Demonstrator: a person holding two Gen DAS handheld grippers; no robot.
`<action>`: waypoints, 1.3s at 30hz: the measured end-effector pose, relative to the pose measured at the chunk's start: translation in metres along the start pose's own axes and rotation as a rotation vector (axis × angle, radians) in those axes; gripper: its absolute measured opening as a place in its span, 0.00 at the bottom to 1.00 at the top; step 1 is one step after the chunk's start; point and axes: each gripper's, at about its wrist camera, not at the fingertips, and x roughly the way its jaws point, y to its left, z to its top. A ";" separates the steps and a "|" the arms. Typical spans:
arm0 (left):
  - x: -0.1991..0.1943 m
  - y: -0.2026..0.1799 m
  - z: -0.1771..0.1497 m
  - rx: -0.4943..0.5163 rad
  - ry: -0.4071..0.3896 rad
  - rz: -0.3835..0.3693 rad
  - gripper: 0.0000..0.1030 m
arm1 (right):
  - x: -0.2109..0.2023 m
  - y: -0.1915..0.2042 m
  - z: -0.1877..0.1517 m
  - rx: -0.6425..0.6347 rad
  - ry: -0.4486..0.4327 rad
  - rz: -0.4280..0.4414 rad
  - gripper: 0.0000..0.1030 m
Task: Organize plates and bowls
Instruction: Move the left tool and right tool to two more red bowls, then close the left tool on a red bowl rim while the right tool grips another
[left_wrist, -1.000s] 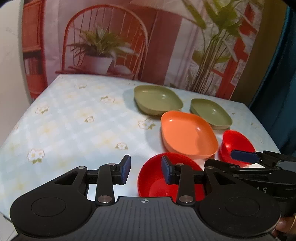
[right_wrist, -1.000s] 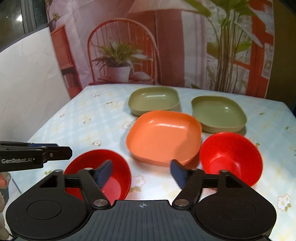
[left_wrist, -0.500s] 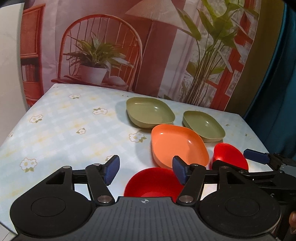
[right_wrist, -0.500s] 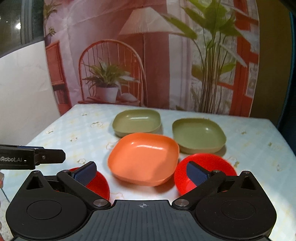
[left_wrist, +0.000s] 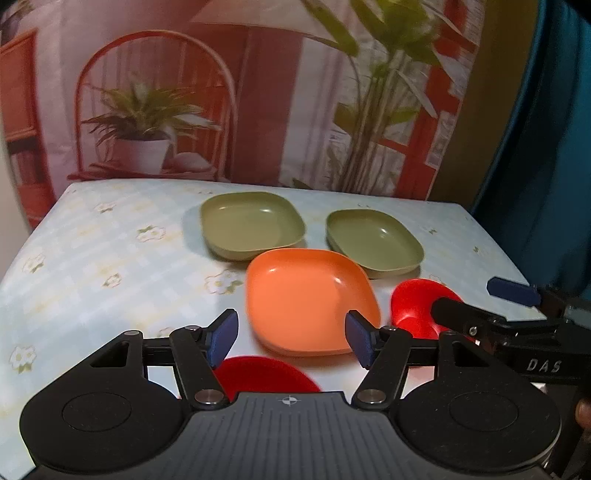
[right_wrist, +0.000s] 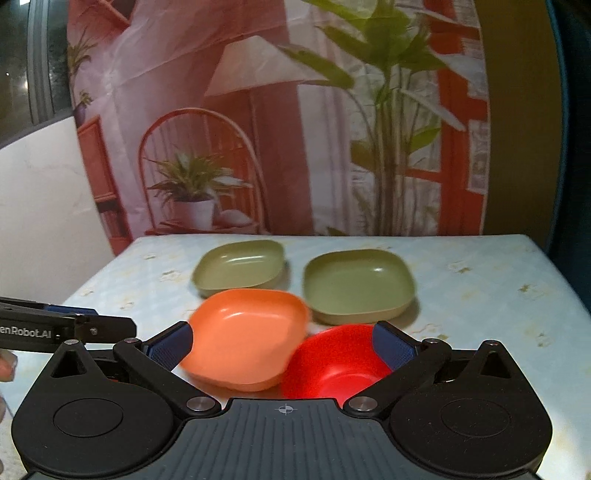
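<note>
An orange square plate (left_wrist: 310, 299) (right_wrist: 247, 339) lies mid-table. Two green square plates sit behind it: the left one (left_wrist: 253, 223) (right_wrist: 240, 267) and the right one (left_wrist: 375, 242) (right_wrist: 358, 282). One red bowl (left_wrist: 266, 374) lies just under my left gripper (left_wrist: 291, 338), which is open and empty above the table. A second red bowl (left_wrist: 417, 306) (right_wrist: 336, 362) lies right of the orange plate, below my right gripper (right_wrist: 282, 345), which is wide open and empty. The right gripper also shows in the left wrist view (left_wrist: 480, 302).
The table (left_wrist: 110, 258) has a pale blue checked cloth with flowers. A printed backdrop of a chair, plant and lamp hangs behind it. A dark teal curtain (left_wrist: 546, 147) is at the right. A white wall (right_wrist: 44, 206) is at the left.
Both grippers have pulled back and risen, and both have opened wider. The dishes on the table have not moved.
</note>
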 end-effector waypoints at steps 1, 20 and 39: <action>0.002 -0.004 0.001 0.011 0.000 -0.001 0.65 | 0.000 -0.005 0.001 0.001 0.003 0.005 1.00; 0.048 -0.054 -0.001 0.114 0.089 -0.093 0.65 | 0.018 -0.064 -0.014 -0.006 0.102 -0.121 0.81; 0.095 -0.078 -0.003 0.099 0.208 -0.183 0.21 | 0.038 -0.087 -0.032 0.087 0.169 -0.100 0.43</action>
